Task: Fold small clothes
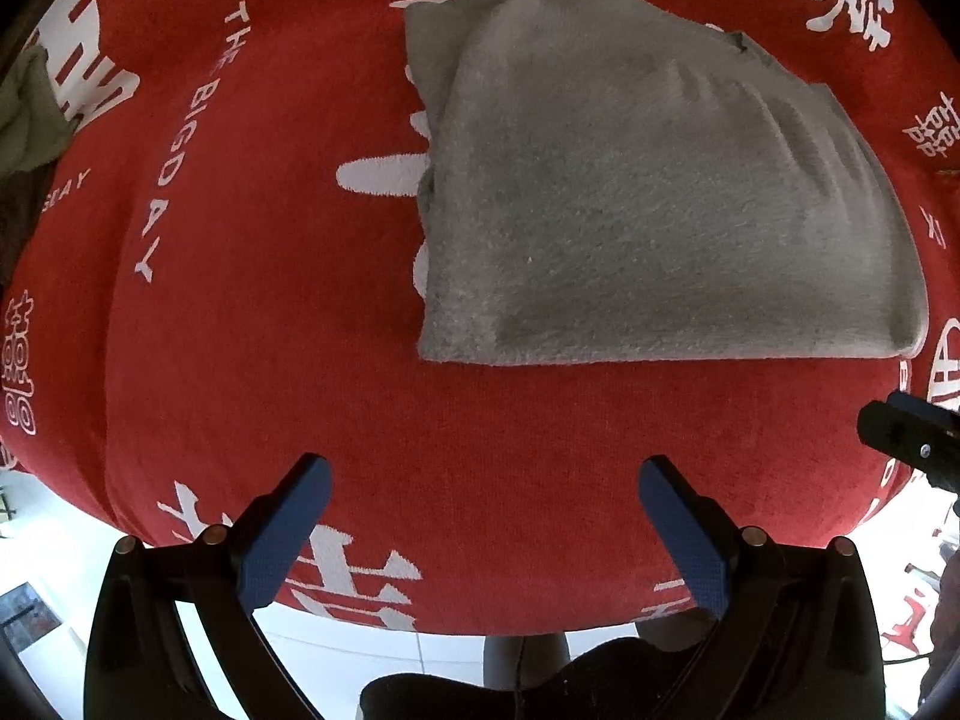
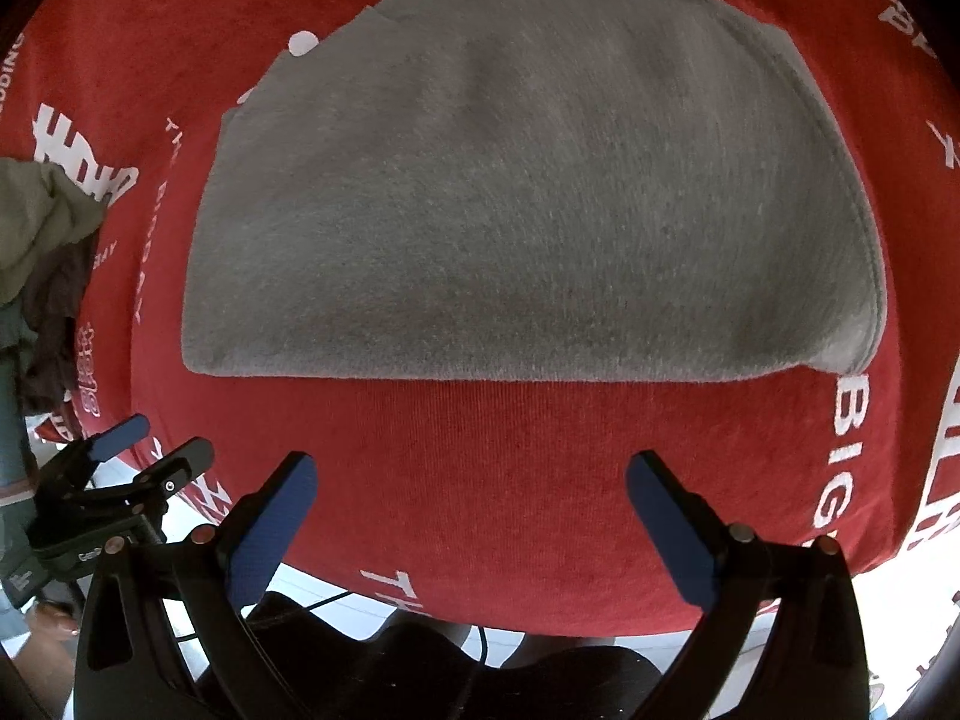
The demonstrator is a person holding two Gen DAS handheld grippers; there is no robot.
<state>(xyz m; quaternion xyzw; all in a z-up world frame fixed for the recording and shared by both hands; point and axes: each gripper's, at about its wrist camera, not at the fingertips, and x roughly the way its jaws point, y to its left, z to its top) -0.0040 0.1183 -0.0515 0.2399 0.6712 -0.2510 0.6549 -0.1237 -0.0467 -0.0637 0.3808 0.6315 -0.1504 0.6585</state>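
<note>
Grey fleece garment (image 2: 510, 192): folded, fuzzy, ahead of both fingertips.
Red cloth (image 2: 480, 468): printed white.
Left gripper (image 1: 483, 480): spread, empty.
Right gripper (image 2: 471, 474): spread, empty.

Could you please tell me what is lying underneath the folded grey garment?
The grey garment lies on a red cloth printed with white lettering. White print pokes out at its left edge; whatever print or items lie beneath the garment's middle are covered.

Lighting: soft, even daylight; faint shadows. Floor (image 1: 36, 516) beyond table edge overexposed. Strong fisheye curvature, dark vignetted corners. Centre sharp; periphery slightly soft.
</note>
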